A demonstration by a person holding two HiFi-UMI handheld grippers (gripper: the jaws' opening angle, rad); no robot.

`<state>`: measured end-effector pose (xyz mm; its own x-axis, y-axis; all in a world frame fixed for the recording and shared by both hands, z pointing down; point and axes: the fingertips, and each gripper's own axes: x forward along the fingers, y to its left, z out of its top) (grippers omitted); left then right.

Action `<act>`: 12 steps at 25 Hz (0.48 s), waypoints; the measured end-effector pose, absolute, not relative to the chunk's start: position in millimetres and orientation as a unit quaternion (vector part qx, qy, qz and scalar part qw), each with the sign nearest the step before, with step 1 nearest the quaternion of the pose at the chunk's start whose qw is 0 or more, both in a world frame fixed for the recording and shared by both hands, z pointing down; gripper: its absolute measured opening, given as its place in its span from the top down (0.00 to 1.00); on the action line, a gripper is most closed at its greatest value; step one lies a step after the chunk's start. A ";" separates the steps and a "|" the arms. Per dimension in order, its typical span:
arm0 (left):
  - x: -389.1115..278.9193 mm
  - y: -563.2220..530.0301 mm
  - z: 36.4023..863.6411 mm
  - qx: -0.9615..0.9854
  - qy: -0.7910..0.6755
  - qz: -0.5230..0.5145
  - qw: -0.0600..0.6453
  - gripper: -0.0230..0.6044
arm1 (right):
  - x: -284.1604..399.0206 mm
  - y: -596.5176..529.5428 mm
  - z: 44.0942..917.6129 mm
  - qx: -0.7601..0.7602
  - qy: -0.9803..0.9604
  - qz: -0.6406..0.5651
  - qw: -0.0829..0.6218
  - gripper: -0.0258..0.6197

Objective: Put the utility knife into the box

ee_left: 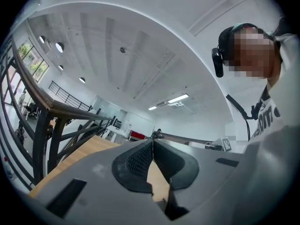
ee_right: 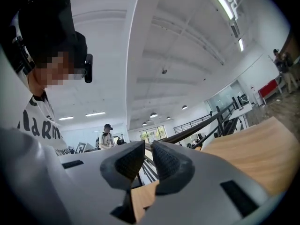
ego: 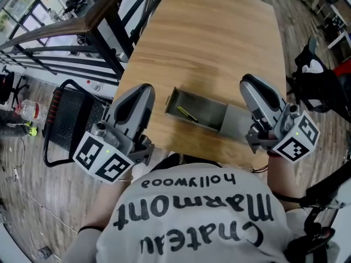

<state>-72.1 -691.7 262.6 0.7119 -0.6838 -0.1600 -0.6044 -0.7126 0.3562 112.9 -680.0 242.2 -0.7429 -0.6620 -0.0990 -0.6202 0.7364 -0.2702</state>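
An open grey box (ego: 175,101) lies on the wooden table (ego: 219,37) near its front edge, its flap folded out to the right. Inside it rests the utility knife (ego: 187,114), a thin yellowish-dark stick lying aslant. My left gripper (ego: 143,89) hovers left of the box, off the table's corner; in the left gripper view (ee_left: 153,142) its pads meet at the tips with nothing between them. My right gripper (ego: 248,81) hangs just right of the box flap; in the right gripper view (ee_right: 148,146) only a thin slit shows between its empty pads. Both point upward at the ceiling.
A black chair (ego: 71,119) stands left of the table beside a dark stair railing (ego: 109,15). Dark office furniture (ego: 321,81) crowds the right side. The person's white printed shirt (ego: 192,218) fills the bottom of the head view.
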 end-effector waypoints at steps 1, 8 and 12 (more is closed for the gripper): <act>-70.1 -691.2 261.0 0.916 -0.350 -0.140 0.134 0.95 | 114.3 -678.3 240.6 -0.348 0.927 -0.106 0.095 0.87; -51.8 -683.7 256.2 0.926 -0.327 -0.138 0.132 0.95 | 123.1 -666.8 239.5 -0.356 0.924 -0.109 0.090 0.89; -50.3 -682.7 257.1 0.927 -0.322 -0.136 0.135 0.95 | 123.1 -665.0 241.2 -0.358 0.923 -0.111 0.085 0.91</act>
<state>-50.3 -682.7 257.1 0.7560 -0.6332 -0.1657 -0.5596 -0.7567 0.3380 123.1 -665.0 241.2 -0.7297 -0.6793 -0.0774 -0.6419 0.7197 -0.2647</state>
